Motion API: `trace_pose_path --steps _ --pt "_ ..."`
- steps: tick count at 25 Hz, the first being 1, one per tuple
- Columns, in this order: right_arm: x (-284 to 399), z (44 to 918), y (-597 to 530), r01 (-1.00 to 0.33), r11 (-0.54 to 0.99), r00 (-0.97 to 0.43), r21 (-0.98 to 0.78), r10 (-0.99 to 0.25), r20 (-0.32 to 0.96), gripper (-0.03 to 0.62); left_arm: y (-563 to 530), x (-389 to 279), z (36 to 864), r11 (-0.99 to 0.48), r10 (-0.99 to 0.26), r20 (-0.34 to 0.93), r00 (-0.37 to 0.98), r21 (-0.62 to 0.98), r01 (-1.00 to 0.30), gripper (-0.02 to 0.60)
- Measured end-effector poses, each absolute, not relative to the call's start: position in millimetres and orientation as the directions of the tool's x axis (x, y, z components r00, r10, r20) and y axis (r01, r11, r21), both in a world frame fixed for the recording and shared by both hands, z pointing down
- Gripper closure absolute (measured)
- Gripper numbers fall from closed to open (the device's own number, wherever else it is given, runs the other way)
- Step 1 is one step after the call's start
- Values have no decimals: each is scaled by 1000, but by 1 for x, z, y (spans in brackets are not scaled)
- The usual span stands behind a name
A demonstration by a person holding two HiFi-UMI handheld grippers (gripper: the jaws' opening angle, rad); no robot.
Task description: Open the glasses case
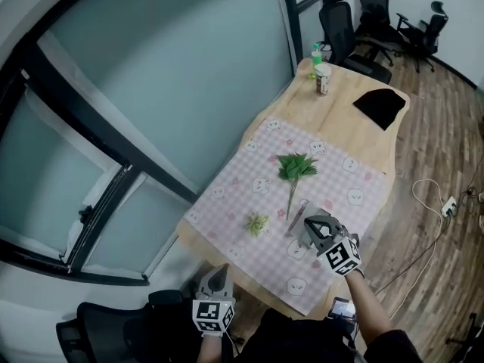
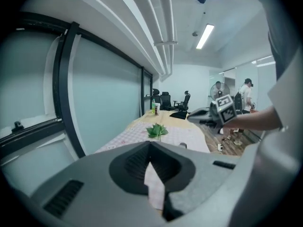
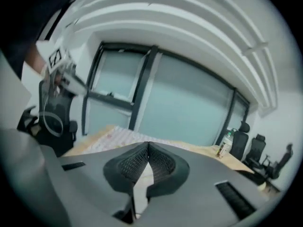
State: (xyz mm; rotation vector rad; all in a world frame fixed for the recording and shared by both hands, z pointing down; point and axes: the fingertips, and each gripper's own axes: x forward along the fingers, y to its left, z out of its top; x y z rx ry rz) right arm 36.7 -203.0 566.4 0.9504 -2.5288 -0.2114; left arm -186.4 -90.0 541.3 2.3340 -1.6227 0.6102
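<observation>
Head view: glasses case [image 1: 296, 221] lies on checked cloth [image 1: 249, 174] at near table [image 1: 349, 89] end, within easy reach.
Right tongs [image 1: 312, 222]: closed, empty, beside case, probably lining up to open it.
Left tongs [image 1: 220, 271]: closed, empty, parked off table edge, clear.
</observation>
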Motion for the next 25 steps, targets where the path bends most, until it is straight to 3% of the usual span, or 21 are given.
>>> trace_pose_path --steps 3,8,12,25 --pt "87 513 -182 -763 636 -612 118 -769 184 577 -105 -170 529 -393 -844 418 337 -55 -918 583" --pt "156 510 -138 -889 457 -454 -13 -879 146 577 -121 -149 519 -430 -845 378 380 -54 -901 583" --pt "171 517 -122 -923 375 -383 -79 -912 146 577 -127 -137 517 -464 -835 364 413 -62 -884 583" --pt "154 485 -123 -922 383 -387 -55 -914 123 577 -134 -145 502 -408 -875 317 367 -70 -910 583"
